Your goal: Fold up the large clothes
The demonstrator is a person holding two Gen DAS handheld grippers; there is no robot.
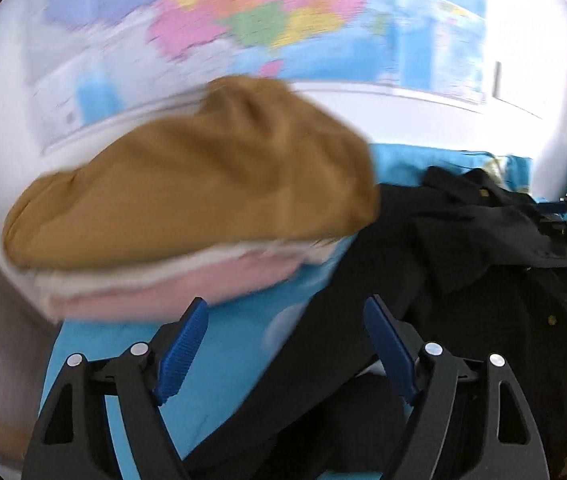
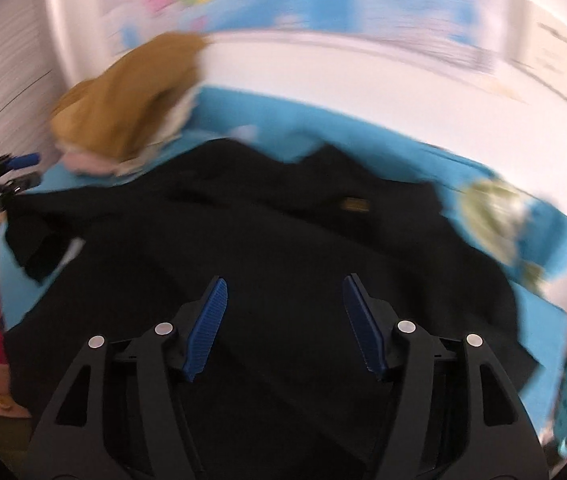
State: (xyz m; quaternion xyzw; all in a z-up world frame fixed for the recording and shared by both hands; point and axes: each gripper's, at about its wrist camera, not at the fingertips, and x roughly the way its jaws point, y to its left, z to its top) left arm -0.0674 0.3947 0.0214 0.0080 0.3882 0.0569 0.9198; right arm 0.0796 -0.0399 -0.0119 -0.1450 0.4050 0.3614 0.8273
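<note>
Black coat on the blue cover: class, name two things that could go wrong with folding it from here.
1. The black coat lies rumpled, so the open right tongs may pinch several layers.
2. The folded stack sits beside the coat; dragging fabric could topple it.
</note>
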